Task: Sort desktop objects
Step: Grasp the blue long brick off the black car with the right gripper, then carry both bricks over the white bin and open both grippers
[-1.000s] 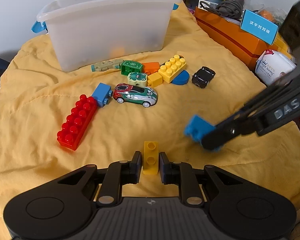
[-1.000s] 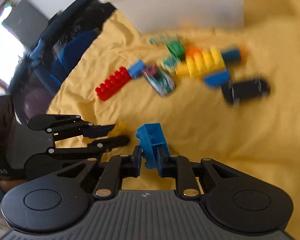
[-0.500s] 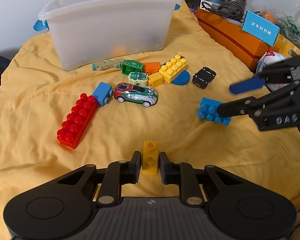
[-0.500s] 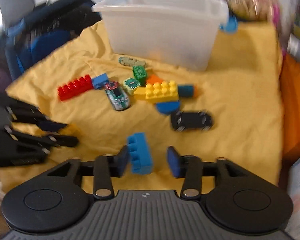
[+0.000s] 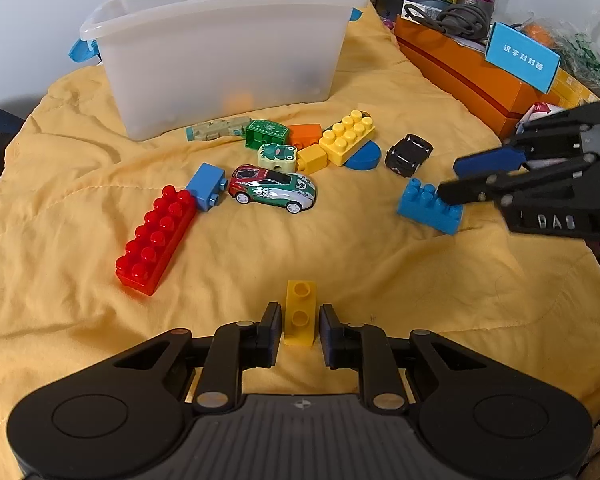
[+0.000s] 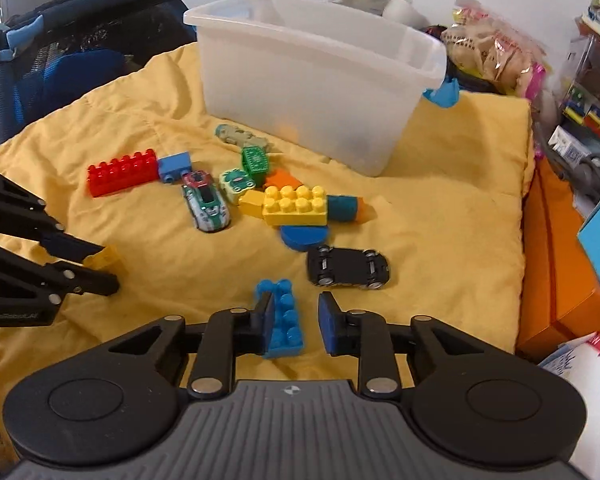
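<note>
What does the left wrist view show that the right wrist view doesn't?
Only the left wrist view shows the small yellow two-stud brick whole, between the left gripper pads. Only the right wrist view shows the dark blue backpack and the closing right gripper around the blue studded brick. Both show the translucent plastic bin and red long brick.

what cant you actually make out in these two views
- Contents of the white bin: both views, its frosted wall shows only a vague orange patch inside.
- Blue brick at the closing right claw: its near end is hidden behind the claw body in the right wrist view.
- Small yellow brick between the left claw pads: its base is hidden.
- Black car: lies wheels up, so its top is hidden.
</note>
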`<action>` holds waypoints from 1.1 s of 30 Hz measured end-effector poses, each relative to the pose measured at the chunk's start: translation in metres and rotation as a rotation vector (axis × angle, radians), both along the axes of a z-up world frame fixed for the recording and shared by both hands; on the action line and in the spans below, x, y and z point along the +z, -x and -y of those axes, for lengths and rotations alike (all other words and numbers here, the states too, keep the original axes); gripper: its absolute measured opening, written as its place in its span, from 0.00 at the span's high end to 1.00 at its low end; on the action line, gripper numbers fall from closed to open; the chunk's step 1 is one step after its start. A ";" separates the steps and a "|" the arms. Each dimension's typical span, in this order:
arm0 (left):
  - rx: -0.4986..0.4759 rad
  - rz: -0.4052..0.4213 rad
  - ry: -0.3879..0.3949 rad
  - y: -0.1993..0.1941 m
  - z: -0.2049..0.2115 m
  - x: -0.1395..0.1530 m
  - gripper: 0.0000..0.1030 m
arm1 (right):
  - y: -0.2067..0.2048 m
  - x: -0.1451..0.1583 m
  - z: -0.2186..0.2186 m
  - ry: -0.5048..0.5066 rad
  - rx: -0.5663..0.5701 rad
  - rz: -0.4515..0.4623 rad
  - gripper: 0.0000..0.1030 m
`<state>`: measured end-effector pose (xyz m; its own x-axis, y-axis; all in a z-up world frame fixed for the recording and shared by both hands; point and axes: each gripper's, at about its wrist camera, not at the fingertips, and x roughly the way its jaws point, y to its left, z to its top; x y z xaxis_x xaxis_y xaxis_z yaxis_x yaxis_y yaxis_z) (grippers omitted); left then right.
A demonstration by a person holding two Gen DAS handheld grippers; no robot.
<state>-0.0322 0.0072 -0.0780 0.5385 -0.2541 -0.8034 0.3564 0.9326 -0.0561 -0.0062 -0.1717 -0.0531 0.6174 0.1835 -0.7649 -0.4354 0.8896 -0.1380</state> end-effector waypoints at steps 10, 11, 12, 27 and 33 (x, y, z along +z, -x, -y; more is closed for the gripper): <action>0.000 0.005 0.034 0.002 -0.001 0.010 0.83 | -0.009 -0.020 -0.003 -0.039 -0.026 -0.144 0.74; -0.003 0.020 0.032 0.003 -0.001 0.015 0.83 | -0.004 -0.014 -0.003 -0.047 -0.021 -0.126 0.74; -0.008 0.037 0.026 0.003 -0.001 0.022 0.83 | 0.000 -0.008 -0.004 -0.053 -0.018 -0.105 0.74; 0.051 0.259 0.076 -0.082 -0.014 0.117 0.83 | -0.046 0.060 -0.013 -0.121 -0.030 0.101 0.74; 0.075 0.344 0.103 -0.153 -0.028 0.157 0.83 | -0.107 0.108 -0.022 -0.152 -0.071 0.243 0.74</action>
